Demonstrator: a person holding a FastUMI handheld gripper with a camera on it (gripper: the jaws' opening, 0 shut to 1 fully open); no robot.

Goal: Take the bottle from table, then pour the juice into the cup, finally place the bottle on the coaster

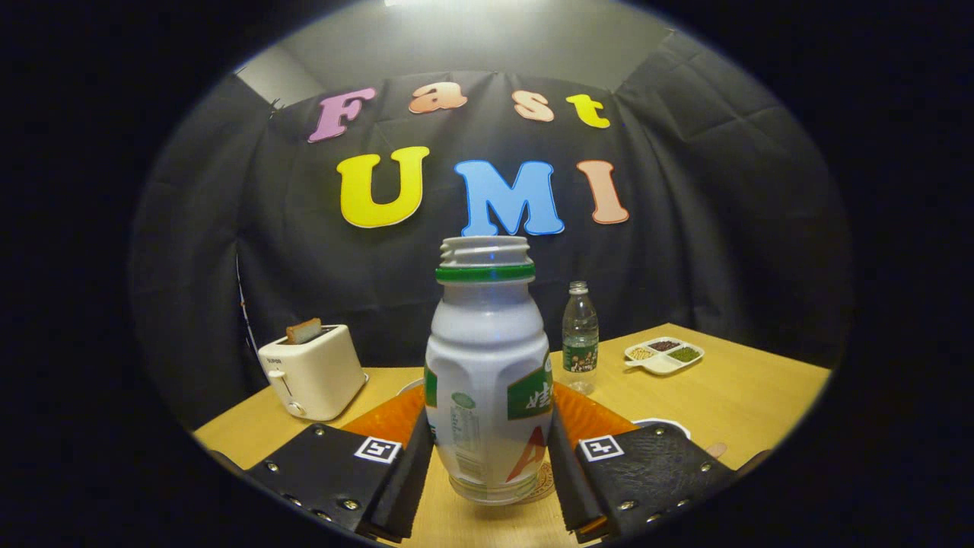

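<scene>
Gripper (487,464): both fingers press the lower flanks of the bottle (487,380), one on each side; jaws parted only by the bottle's width, clenched on it.

Bottle: white plastic, green neck ring, uncapped threaded mouth. Upright; long axis vertical, mouth pointing up. Held between the fingers above the table (730,396); its clear base shows a shadow beneath, so it seems slightly raised, though contact with the surface cannot be ruled out.

Coaster (545,484): a patterned round edge shows just under and behind the bottle's base, mostly hidden by bottle and finger.

Orange mat or tray (590,417): behind the fingers on both sides of the bottle, largely covered; its full form cannot be made out.

White rim (660,422): beyond the right-hand finger, possibly the cup, mostly cut off.

Clear water bottle (580,339): upright, beyond the held bottle.

Divided white dish (663,355): near the water bottle, holding small portions of grains or beans.

Toaster (312,371): white, with toast standing in its slot, well apart on the other side.
</scene>
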